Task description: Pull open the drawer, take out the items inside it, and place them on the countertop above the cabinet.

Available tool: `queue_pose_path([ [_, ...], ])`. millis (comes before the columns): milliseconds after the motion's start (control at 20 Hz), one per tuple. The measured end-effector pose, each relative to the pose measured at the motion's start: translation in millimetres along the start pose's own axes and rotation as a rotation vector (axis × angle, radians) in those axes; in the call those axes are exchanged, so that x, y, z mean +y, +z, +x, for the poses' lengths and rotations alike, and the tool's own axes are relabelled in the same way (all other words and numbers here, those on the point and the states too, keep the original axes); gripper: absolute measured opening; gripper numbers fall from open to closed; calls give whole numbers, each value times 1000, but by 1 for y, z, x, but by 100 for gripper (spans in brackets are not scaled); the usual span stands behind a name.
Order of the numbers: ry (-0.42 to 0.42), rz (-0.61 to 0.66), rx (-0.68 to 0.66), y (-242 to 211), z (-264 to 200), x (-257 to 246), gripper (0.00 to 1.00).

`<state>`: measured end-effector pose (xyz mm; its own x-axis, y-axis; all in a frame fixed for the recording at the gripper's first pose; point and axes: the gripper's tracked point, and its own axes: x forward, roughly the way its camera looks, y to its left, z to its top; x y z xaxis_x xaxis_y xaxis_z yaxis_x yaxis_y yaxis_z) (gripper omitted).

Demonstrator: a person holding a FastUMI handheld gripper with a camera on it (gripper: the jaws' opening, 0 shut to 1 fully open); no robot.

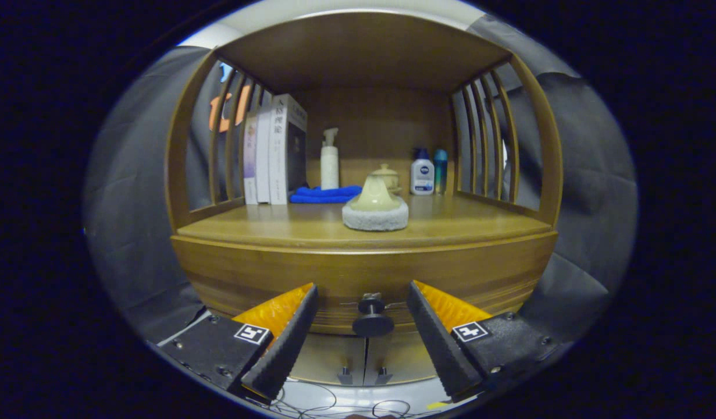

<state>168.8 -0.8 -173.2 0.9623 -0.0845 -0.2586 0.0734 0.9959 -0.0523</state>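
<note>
Gripper view: gripper [362, 302] fingers spread wide, gripping nothing, flanking small dark round knob [372, 319] of curved brown wooden drawer front [363, 276], apparently lined up for grasp. Drawer sits flush, closed. Above knob, wooden countertop [462, 224] carries cream-handled scrubbing pad with grey fleece base [375, 206]; whether that came from drawer, unclear.

Hand-held gripper [362, 285], ribbed fingers, square tags, screws

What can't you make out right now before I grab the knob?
- Items in the drawer: hidden behind its closed front, gripper view.
- Contact: the open gripper flanks the knob; touching unclear.
- Jar: partly hidden behind the scrubber on the countertop.
</note>
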Motion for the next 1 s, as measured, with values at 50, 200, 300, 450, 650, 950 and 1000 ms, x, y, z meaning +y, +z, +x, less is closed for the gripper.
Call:
queue_pose_path([
  [50, 9, -17, -16, 6, -14, 0, 100],
  [200, 67, -6, -54, 27, -57, 10, 100],
  [300, 109, 19, -59, 36, -87, 15, 99],
  [450, 146, 40, -73, 48, -126, 14, 99],
  [650, 150, 25, -117, 52, -170, 1, 99],
  [950, 148, 29, -224, 63, -212, -12, 99],
  [1000, 153, 22, -249, 67, -217, -10, 99],
])
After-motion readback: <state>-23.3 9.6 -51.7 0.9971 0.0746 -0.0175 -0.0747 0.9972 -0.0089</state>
